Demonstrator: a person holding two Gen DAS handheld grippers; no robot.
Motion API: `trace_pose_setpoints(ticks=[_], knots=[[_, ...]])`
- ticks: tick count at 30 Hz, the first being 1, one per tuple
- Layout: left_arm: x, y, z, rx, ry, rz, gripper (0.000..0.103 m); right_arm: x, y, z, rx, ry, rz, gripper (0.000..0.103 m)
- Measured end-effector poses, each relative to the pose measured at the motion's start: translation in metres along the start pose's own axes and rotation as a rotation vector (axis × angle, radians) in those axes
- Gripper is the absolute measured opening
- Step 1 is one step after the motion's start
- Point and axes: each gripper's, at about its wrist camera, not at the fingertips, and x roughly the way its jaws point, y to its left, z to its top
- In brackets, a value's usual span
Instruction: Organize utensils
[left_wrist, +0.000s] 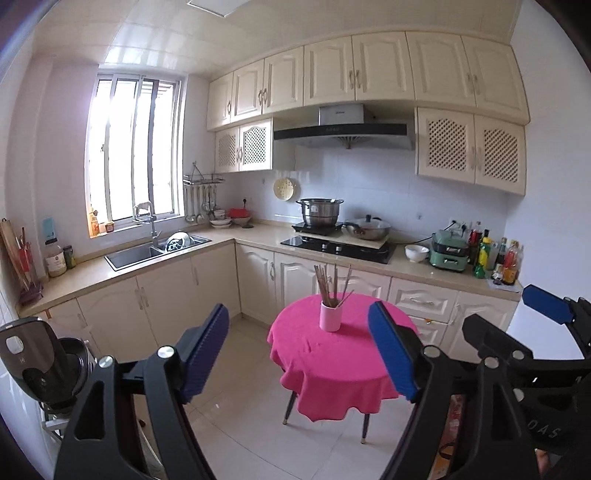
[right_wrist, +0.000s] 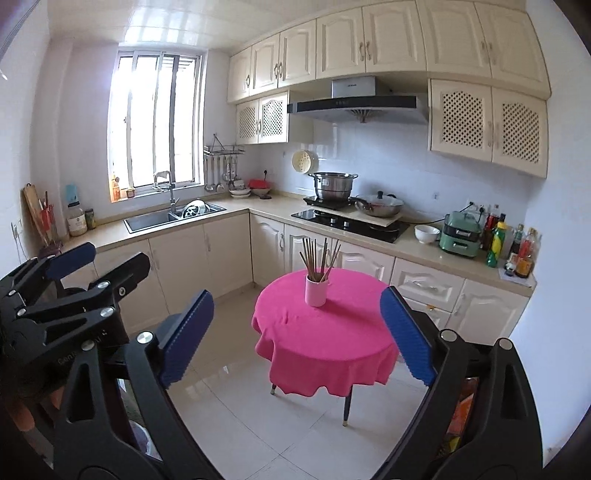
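— Where are the chopsticks (left_wrist: 331, 284)?

— In the pink cup (left_wrist: 330, 316) on the pink-clothed worktop (left_wrist: 343, 354), well ahead. Both my grippers, left (left_wrist: 299, 350) and right (right_wrist: 297, 338), have fingers apart, empty.

— Handling?

— Light, stiff, slippery, I'd judge; I'd pinch mid-shaft.

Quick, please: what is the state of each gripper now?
Left gripper: open, holding nothing.
Right gripper: open, holding nothing.

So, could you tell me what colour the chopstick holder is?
Light pink holder, clearest in the right wrist view.
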Motion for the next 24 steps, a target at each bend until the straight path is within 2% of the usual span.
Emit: trace_pose_setpoints(ticks=[11,24], knots=[[-0.071,0.043,-0.009,0.04,-0.02,-0.052,0.078,-0.068,0.05,-0.013,0.038,-0.013,-0.057,0.091],[-0.116,0.091,-0.017,0.074,-0.025,-0.063,0.078,-0.117,0.101,-0.025,0.061,-0.027,-0.104,0.092]])
